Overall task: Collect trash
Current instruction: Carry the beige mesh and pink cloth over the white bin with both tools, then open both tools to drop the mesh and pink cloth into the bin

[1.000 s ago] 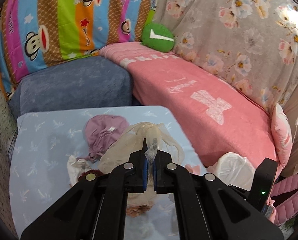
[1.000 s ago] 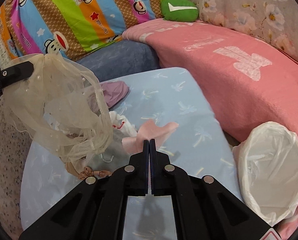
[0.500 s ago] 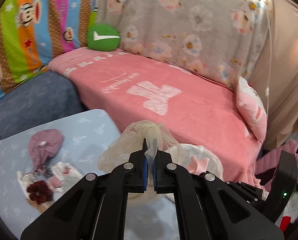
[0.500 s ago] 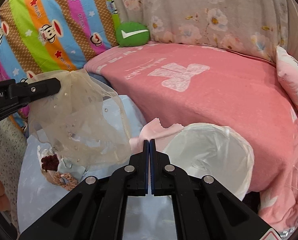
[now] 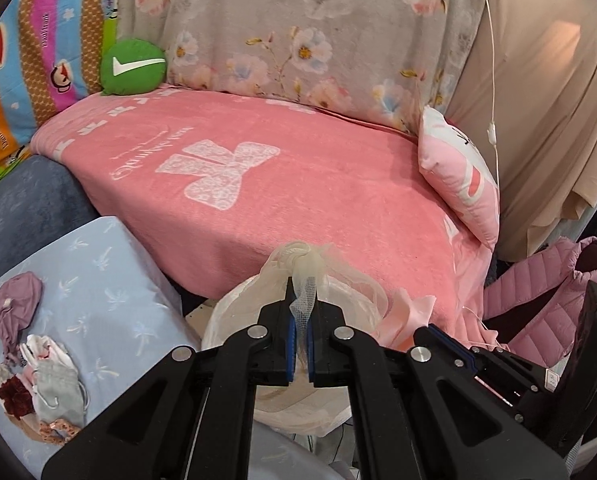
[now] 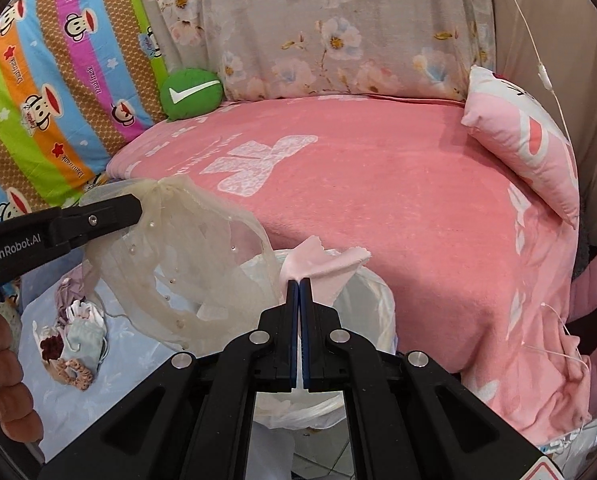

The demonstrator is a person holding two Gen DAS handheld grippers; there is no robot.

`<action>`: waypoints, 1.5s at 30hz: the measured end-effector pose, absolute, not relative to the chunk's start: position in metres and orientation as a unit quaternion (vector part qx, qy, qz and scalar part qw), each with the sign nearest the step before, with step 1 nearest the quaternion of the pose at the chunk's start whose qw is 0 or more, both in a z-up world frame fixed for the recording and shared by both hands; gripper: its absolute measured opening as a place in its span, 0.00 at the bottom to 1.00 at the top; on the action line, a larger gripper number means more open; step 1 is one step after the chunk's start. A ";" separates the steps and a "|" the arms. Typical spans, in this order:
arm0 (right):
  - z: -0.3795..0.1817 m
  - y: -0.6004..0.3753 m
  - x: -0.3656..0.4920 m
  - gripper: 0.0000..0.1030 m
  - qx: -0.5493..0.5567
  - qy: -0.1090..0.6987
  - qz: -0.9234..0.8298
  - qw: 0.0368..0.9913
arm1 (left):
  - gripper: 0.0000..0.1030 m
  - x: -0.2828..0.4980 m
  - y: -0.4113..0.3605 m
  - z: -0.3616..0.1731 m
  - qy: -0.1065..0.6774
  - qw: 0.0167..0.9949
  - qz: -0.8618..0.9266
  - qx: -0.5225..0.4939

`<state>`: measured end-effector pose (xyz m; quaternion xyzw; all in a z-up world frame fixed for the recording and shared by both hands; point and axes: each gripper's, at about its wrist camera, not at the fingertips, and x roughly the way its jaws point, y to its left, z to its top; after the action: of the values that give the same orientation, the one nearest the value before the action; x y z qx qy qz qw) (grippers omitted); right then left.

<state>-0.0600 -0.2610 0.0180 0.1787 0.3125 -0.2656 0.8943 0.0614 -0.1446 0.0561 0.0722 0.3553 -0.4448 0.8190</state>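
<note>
A sheer cream mesh cloth with pearl beads (image 6: 186, 264) hangs over the white plastic-lined bin (image 6: 372, 300), pinched in the closed left gripper (image 5: 302, 334); the right gripper (image 6: 299, 288) clamps a pale pink fabric scrap (image 6: 322, 262) above the same bin, beside the pink blanket (image 6: 378, 200)

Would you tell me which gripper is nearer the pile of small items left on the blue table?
Left. The left gripper holds the sheer pouch beside the pile; the right gripper is over the bin.
</note>
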 end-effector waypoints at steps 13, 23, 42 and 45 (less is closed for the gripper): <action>0.015 -0.283 -0.057 0.01 0.192 0.308 -0.269 0.892 | 0.06 0.071 -0.175 0.036 0.388 0.801 -0.448 0.079; 0.012 -0.282 -0.034 0.10 0.192 0.313 -0.258 0.894 | 0.73 0.090 -0.158 0.028 0.386 0.832 -0.393 0.069; 0.015 -0.247 -0.017 0.34 0.179 0.315 -0.236 0.902 | 0.73 0.102 -0.116 0.020 0.386 0.852 -0.350 0.054; 0.015 -0.239 -0.015 0.35 0.175 0.318 -0.230 0.903 | 0.73 0.102 -0.108 0.019 0.387 0.854 -0.343 0.051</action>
<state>-0.0146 -0.2386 0.0148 0.1752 0.3176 -0.2296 0.9032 0.1023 -0.1084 0.0188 0.0515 0.3875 -0.3432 0.8540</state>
